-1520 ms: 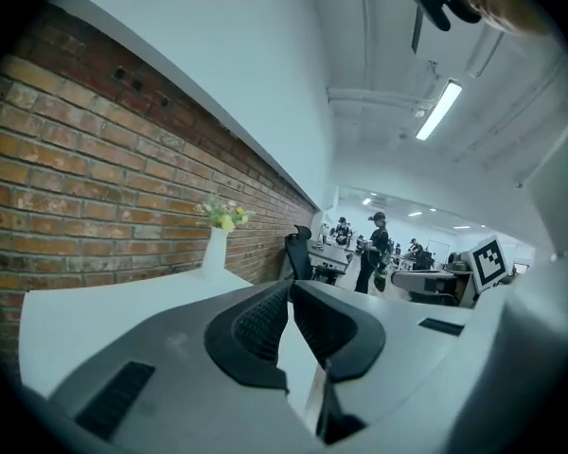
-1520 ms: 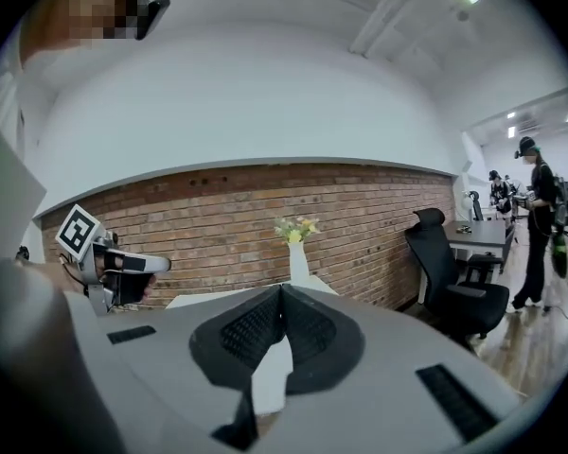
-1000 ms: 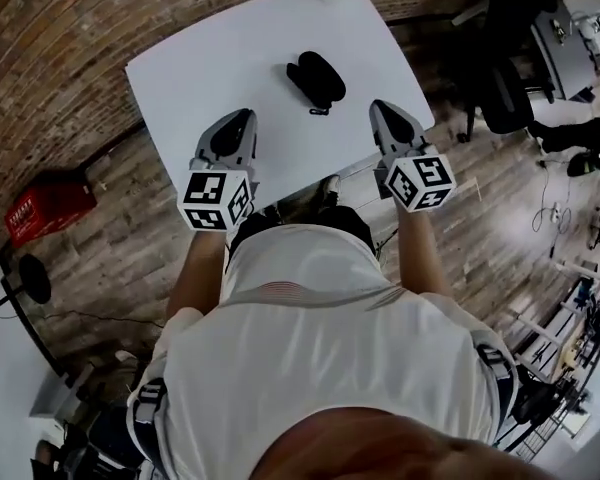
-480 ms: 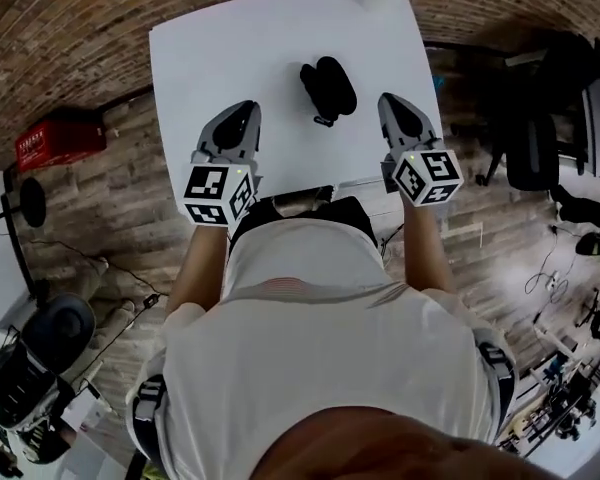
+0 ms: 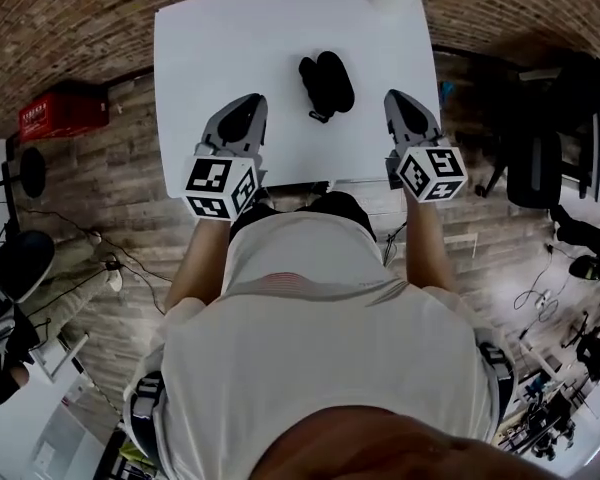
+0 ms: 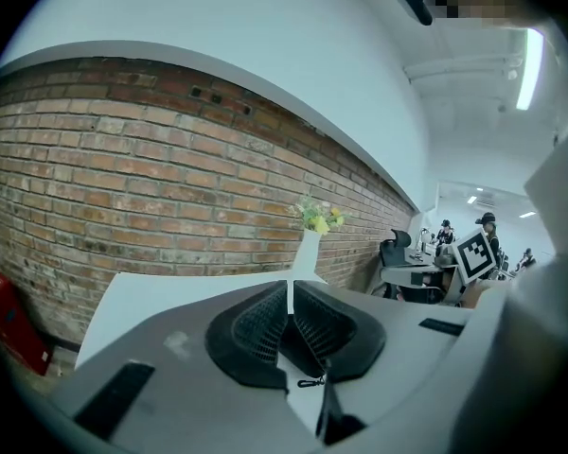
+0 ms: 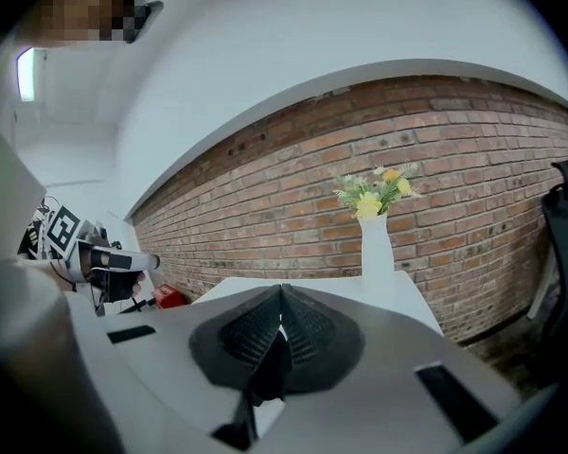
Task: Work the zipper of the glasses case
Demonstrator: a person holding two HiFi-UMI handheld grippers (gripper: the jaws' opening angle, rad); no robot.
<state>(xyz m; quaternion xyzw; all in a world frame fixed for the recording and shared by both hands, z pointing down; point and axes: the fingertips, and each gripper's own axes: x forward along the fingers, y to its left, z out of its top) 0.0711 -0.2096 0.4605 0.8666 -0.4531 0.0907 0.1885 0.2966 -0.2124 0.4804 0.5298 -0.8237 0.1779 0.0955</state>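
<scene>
Both grippers are shut & empty. Left gripper [image 5: 248, 106] and right gripper [image 5: 398, 100] hang over the near edge of the table [image 5: 210, 58], one each side of the case [image 5: 327, 80], neither touching it. Case lies mid-table, black, w/ its pull [image 5: 321, 118] at the near end, toward the person. Step in hand looks like the approach. To do it well: open the jaws before reaching in. Pin the case body w/ one gripper, low & flat, so it can't skid on the smooth top. Take the small pull w/ the other, pads square on the tab, then draw along the zip line, not upward.
</scene>
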